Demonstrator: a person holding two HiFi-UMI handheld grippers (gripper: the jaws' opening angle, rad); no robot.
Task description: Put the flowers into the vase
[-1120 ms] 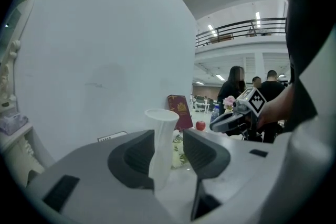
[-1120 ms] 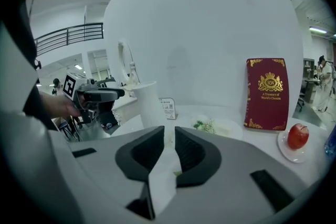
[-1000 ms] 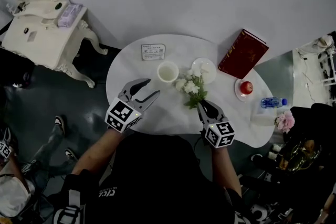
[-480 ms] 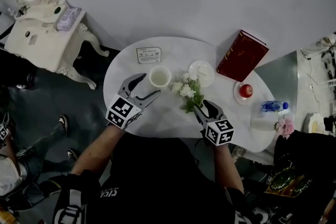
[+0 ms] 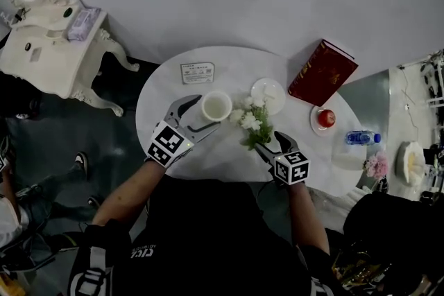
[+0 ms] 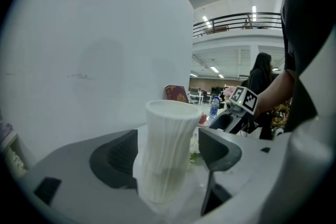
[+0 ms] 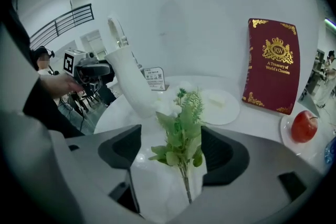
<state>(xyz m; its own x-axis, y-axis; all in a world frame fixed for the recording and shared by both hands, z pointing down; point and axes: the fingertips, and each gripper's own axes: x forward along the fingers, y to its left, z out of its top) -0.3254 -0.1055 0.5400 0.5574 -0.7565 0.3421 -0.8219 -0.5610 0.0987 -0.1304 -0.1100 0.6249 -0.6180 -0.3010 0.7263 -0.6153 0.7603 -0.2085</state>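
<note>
Two claws had just been opening above the white desk (image 5: 223, 148), and both stood released. The left claw (image 5: 205, 112) had its jaws wide around the upright ribbed vase (image 5: 217, 106). The vase's foot was hidden behind the claw's body in the left gripper view, and contact with either pad was hard to judge. The right claw (image 5: 269, 142) bracketed the flowers (image 5: 250, 125), which lay on the desk just beside the vase, their stem end cut off below its jaws. The red book (image 7: 271, 65) read "A Treasury of World's Classics" under an "RW" crest. The print on the small card (image 5: 197, 72) was illegible.
</note>
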